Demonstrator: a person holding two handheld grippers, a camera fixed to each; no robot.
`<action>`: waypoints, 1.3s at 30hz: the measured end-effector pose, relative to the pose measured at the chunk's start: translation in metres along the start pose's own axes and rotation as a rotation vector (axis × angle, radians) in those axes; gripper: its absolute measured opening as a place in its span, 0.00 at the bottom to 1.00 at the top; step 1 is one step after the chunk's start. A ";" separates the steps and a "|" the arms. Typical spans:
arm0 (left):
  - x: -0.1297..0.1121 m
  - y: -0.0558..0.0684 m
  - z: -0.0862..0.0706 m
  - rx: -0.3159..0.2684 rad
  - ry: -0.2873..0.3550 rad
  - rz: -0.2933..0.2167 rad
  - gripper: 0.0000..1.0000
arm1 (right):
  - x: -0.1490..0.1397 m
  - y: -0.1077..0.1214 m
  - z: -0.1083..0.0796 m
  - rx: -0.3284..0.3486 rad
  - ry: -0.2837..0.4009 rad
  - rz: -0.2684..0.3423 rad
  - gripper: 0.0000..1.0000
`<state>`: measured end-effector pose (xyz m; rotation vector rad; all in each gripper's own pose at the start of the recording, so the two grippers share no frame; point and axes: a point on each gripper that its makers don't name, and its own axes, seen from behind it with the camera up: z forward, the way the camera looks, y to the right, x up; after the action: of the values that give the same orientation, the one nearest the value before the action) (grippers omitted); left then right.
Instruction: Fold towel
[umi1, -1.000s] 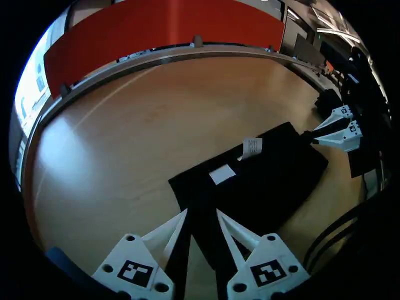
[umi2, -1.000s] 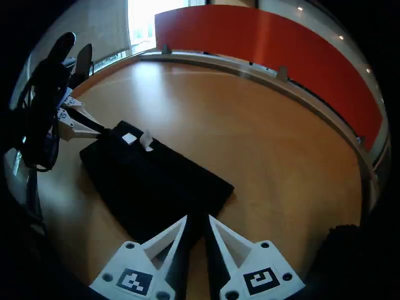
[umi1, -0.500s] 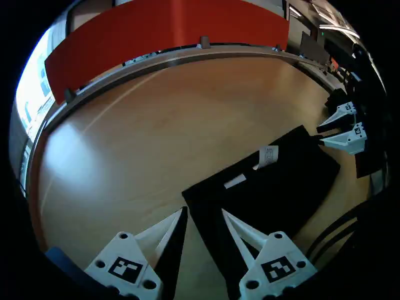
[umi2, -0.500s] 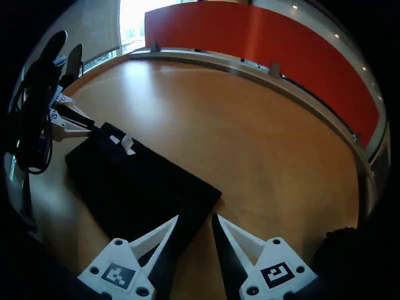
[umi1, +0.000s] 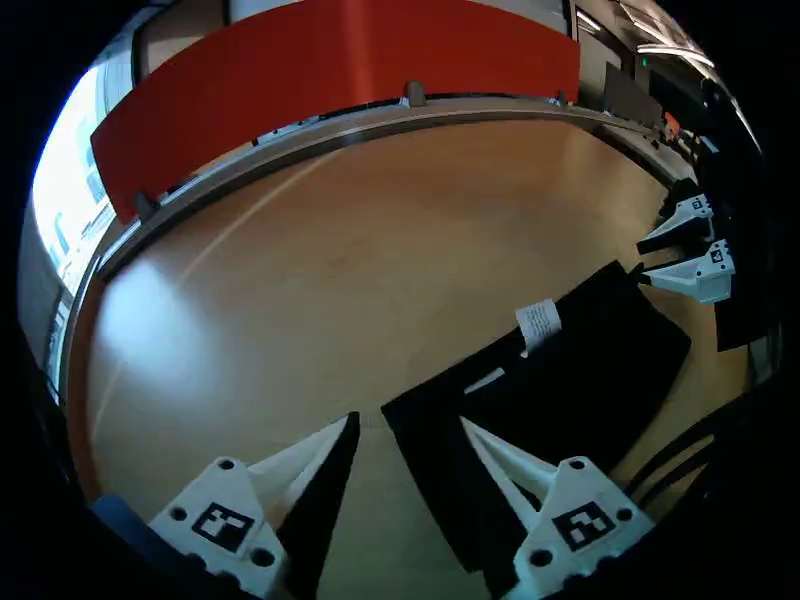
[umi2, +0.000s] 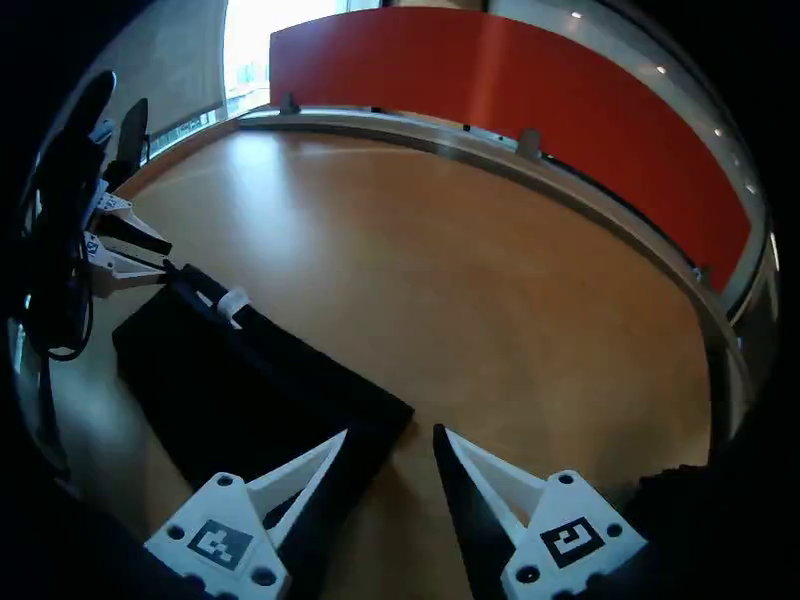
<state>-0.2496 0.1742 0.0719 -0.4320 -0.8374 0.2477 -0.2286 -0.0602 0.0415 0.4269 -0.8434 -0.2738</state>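
Wooden desk (umi1: 300, 280), black folded towel (umi1: 600, 370) flat on it; red panel (umi1: 330, 70) beyond towel; left gripper (umi1: 407, 422), right gripper (umi2: 391, 432) jaws spread at towel's ends.

One black towel (umi1: 590, 370) on one wooden table (umi1: 300, 280), with one white tag (umi1: 540, 322) and one thin white patch (umi1: 485, 380) on the cloth. Two grippers, the left gripper (umi1: 407, 422) and the right gripper (umi2: 391, 432), each with two white fingers (umi1: 300, 468) and two square markers (umi1: 222, 527). One red panel (umi1: 330, 70) along the far edge.
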 end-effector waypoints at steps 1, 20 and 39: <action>0.000 0.000 -0.001 0.001 0.002 0.000 0.72 | 0.000 0.000 -0.001 0.001 0.002 0.001 0.63; -0.010 0.000 -0.027 -0.005 0.011 -0.039 0.73 | -0.003 -0.007 -0.028 0.005 0.041 0.047 0.89; -0.044 0.009 -0.068 0.003 0.013 -0.078 0.73 | -0.033 -0.030 -0.068 -0.001 0.048 0.055 0.89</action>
<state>-0.2270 0.1474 -0.0014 -0.3968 -0.8388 0.1737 -0.1991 -0.0563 -0.0340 0.4073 -0.8064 -0.2117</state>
